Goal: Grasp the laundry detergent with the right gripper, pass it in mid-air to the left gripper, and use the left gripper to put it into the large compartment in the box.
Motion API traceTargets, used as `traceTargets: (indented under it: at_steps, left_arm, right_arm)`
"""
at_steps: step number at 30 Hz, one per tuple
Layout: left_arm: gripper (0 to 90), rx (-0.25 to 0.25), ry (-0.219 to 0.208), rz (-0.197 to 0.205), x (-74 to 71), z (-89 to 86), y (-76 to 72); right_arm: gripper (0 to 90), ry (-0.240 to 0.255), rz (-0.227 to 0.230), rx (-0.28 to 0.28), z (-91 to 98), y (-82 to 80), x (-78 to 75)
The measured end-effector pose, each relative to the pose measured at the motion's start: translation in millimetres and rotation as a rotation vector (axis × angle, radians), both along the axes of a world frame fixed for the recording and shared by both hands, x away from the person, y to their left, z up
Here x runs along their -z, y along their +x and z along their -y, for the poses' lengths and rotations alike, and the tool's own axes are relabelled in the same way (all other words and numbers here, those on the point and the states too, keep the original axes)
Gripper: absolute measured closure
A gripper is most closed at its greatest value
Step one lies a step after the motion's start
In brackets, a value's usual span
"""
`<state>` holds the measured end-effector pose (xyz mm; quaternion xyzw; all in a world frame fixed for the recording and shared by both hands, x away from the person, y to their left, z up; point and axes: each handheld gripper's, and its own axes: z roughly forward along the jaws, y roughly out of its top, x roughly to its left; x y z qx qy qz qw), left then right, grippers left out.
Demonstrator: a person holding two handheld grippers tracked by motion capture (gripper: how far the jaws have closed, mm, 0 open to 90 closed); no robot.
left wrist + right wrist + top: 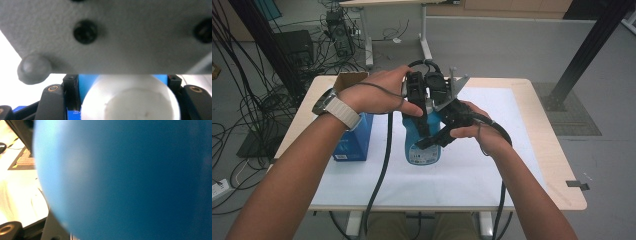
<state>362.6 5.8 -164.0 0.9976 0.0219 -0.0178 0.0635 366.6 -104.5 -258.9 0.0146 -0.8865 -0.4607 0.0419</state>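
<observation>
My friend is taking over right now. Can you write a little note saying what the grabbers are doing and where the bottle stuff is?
Left gripper: shut on the white cap at the top of the blue bottle.
Right gripper: shut on the bottle's body, holding it over the white mat.
Blue box: open, on the mat to the left of the bottle.
Done: bottle gripped at both ends.
Left: probably twisting the cap off; it is on the bottle now.
</observation>
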Motion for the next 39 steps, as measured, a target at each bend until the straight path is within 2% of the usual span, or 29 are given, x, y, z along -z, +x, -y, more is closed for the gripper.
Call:
traceTargets:
  at_steps: [2,15,19,23,25,30,39]
  left_arm:
    - [37.2,0.001,-0.003,-0.001,0.4,-0.1,0.0]
    - [37.4,0.002,-0.006,0.005,1.0,-0.6,-0.5]
    - [37.3,0.000,-0.009,0.002,1.5,-1.2,-0.4]
    - [37.4,0.000,-0.011,0.002,2.4,-2.3,-0.7]
    - [37.3,-0.002,-0.011,0.000,2.5,-2.8,-0.7]
    - [37.3,0.001,-0.014,0.001,2.3,-3.7,-0.8]
    - [37.3,0.000,-0.016,-0.001,2.5,-4.6,-0.5]
  right_arm:
    - [43.4,-0.005,-0.010,0.005,0.1,-0.7,-0.2]
    - [43.4,-0.007,0.008,0.002,-0.1,0.1,0.5]
    - [43.3,-0.014,-0.004,0.008,0.0,-1.2,-0.1]
    - [43.3,-0.006,0.014,-0.007,-1.0,0.7,1.7]
    - [43.3,-0.019,-0.010,0.007,-1.2,-1.6,0.6]
    - [43.3,-0.014,0.009,-0.004,-2.0,-0.3,0.9]
    - [43.3,-0.019,-0.005,-0.002,-2.7,-0.7,0.9]
